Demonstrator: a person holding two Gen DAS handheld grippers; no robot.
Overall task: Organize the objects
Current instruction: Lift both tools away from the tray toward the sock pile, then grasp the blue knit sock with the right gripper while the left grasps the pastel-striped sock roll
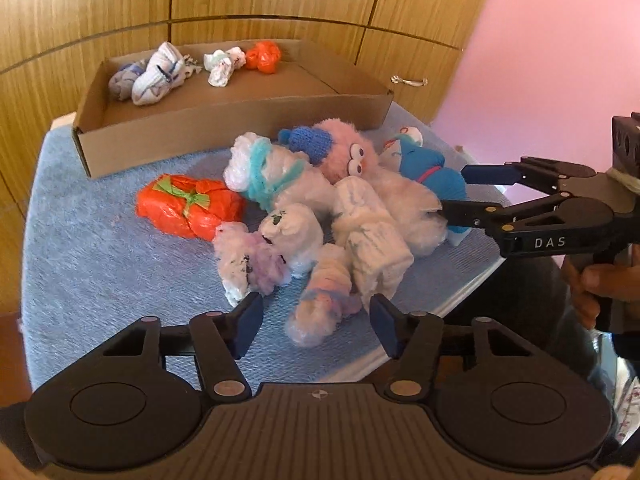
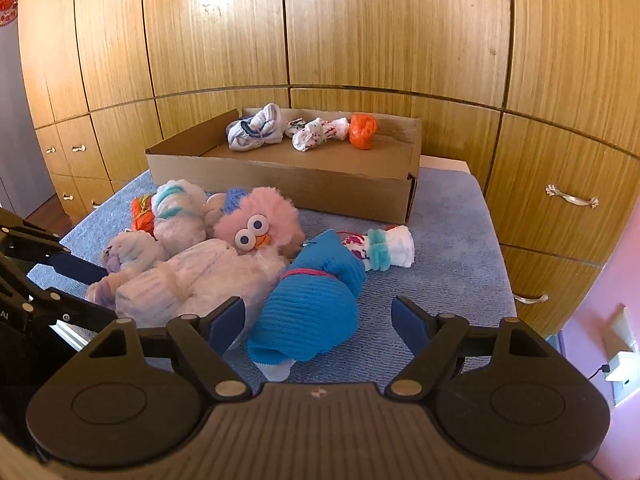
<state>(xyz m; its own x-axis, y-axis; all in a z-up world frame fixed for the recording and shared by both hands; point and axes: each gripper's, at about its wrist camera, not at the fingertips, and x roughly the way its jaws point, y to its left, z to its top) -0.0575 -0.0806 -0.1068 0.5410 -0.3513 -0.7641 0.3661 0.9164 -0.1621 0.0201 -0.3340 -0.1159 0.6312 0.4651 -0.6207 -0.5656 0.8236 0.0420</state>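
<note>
Three or so rolled bundles (image 2: 304,130) are already parked in the cardboard box (image 2: 280,184), while the big pile (image 1: 320,220) is left on the blue towel (image 1: 100,248), with both the left gripper (image 1: 316,326) and right gripper (image 2: 316,320) spread partway, nothing gripped.

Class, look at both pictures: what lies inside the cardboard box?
Inside the cardboard box, along its far wall: a blue-and-white sock bundle, a white patterned bundle and an orange bundle. The near wall hides part of the floor.
</note>
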